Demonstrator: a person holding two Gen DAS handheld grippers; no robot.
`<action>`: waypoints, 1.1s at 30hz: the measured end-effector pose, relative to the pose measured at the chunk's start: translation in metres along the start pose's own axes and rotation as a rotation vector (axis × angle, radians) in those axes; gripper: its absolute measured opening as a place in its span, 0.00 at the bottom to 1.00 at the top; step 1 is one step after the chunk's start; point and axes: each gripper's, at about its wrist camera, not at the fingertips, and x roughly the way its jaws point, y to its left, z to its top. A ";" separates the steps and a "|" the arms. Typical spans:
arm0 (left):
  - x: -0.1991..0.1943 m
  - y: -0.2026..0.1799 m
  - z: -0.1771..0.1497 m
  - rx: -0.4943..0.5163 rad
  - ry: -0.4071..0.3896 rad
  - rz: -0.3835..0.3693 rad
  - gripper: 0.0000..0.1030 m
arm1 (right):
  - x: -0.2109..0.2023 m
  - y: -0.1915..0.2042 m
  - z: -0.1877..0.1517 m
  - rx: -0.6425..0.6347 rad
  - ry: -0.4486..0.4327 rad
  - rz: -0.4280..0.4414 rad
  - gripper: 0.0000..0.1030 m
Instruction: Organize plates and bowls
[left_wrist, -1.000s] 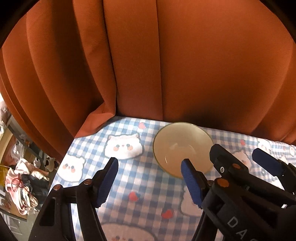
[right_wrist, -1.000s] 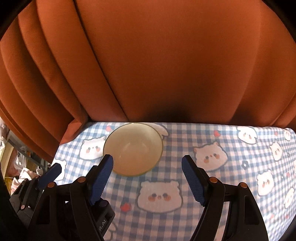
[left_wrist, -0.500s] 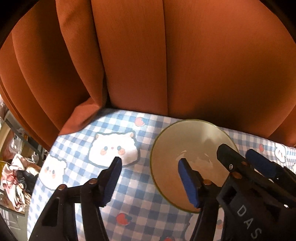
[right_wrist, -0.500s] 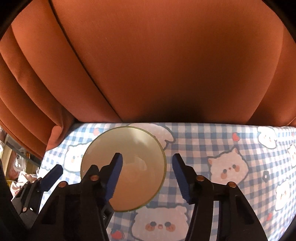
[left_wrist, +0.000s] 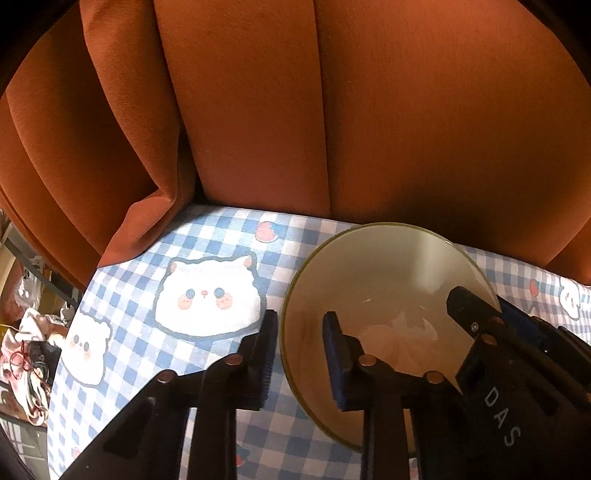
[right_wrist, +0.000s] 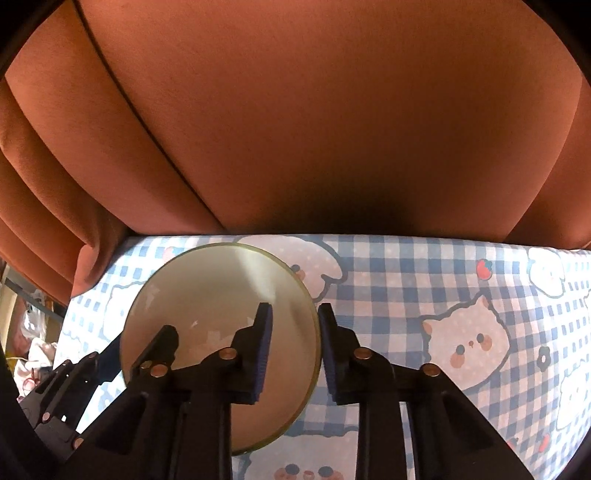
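A cream bowl (left_wrist: 369, 288) (right_wrist: 221, 295) with a thin gold rim stands upright on the checked tablecloth (left_wrist: 207, 236). My left gripper (left_wrist: 300, 317) straddles its left rim, one blue pad outside and one inside, and is shut on the wall. My right gripper (right_wrist: 294, 310) straddles the opposite, right rim, and its jaws are closing with the wall between the pads, the outer pad against the rim. Each gripper also shows at the edge of the other's view: the right gripper (left_wrist: 487, 306) and the left gripper (right_wrist: 138, 347).
An orange curtain (left_wrist: 258, 110) (right_wrist: 332, 129) hangs right behind the table's far edge, one fold lying on the cloth's left corner. The cat-print cloth (right_wrist: 388, 266) stretches on to the right. Beyond the table's left edge lies floor clutter (left_wrist: 26, 343).
Both grippers came down and forward onto the bowl. Their jaws narrowed from wide apart to a close fit over the bowl's left and right rims.
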 end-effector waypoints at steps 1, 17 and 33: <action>0.002 0.000 0.000 0.006 0.002 -0.003 0.19 | 0.001 -0.001 0.000 0.004 0.002 0.001 0.24; -0.025 0.003 -0.002 0.017 -0.007 -0.003 0.19 | -0.018 -0.001 -0.005 0.004 0.006 -0.011 0.20; -0.125 0.030 -0.023 0.013 -0.091 -0.056 0.19 | -0.124 0.021 -0.027 0.013 -0.086 -0.038 0.20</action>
